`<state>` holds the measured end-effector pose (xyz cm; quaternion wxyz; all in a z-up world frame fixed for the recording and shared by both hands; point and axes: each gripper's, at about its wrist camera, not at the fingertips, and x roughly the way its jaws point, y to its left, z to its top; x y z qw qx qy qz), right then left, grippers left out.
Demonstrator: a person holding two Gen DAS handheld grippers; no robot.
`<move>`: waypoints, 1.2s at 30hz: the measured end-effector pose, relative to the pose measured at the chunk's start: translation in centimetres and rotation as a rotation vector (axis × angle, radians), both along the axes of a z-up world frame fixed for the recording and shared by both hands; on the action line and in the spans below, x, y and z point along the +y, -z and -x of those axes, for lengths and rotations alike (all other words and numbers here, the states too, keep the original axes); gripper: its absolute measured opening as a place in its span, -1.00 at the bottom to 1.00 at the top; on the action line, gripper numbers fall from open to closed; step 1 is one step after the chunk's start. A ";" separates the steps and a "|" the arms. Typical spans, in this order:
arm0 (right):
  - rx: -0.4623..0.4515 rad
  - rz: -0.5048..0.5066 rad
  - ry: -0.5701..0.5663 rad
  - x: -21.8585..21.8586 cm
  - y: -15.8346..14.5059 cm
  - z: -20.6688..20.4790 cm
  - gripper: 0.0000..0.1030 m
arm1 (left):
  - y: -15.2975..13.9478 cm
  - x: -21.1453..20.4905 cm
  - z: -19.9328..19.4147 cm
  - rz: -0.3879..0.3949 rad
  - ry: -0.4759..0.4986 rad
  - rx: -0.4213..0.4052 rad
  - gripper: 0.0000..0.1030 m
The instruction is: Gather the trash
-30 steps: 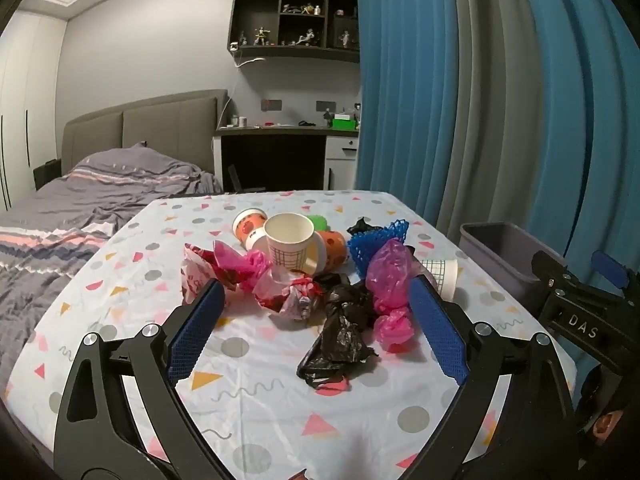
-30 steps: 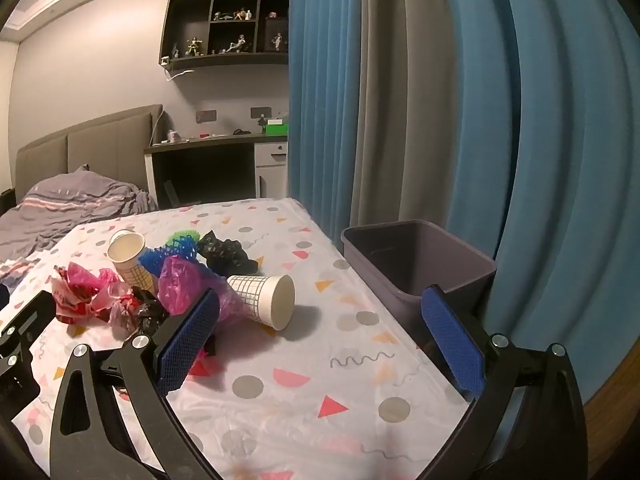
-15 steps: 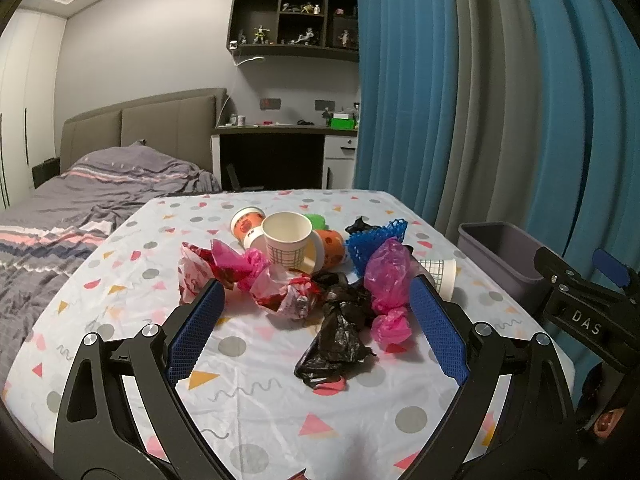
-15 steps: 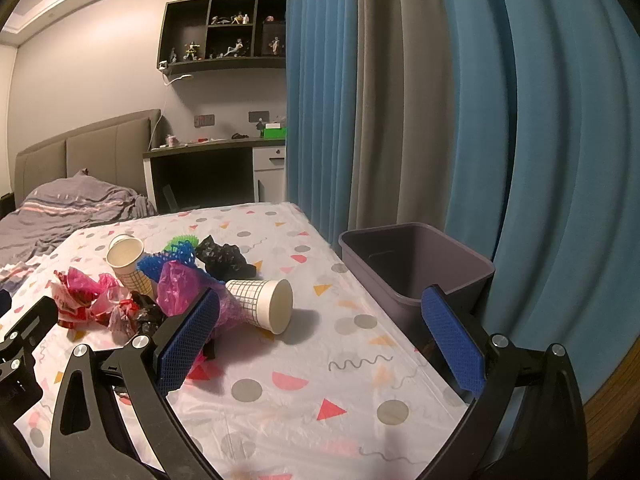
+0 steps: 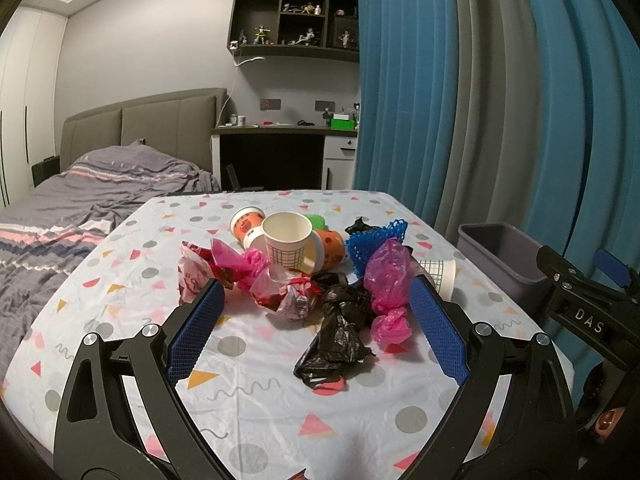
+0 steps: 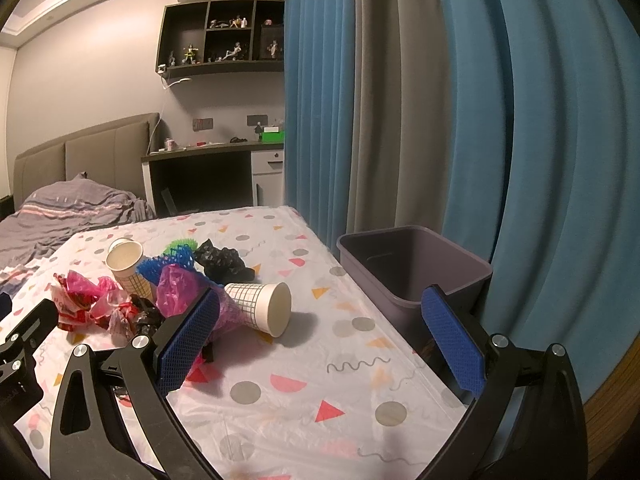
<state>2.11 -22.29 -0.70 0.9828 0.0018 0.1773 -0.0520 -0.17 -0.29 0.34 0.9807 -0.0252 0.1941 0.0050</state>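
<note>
Trash (image 5: pixel 320 276) is heaped on the table (image 5: pixel 256 392), well left of the grey bin (image 6: pixel 416 272) at the table's right edge, and none of it appears collected: the bin looks empty. The left gripper (image 5: pixel 316 328) and right gripper (image 6: pixel 320 336) are held above the table with jaws spread wide, nothing pinched. A first pick is judged to be the step in hand. The tipped paper cup (image 6: pixel 262 306), nearest the bin, seems the easiest reach. The black bag (image 5: pixel 338 336) and pink bag (image 5: pixel 390 280) are tangled, so one may be dragged with the other
</note>
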 end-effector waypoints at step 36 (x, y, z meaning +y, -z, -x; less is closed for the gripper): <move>-0.004 -0.005 0.016 -0.3 -0.1 0.3 0.90 | 0.2 0.0 -0.2 0.007 0.000 0.000 0.79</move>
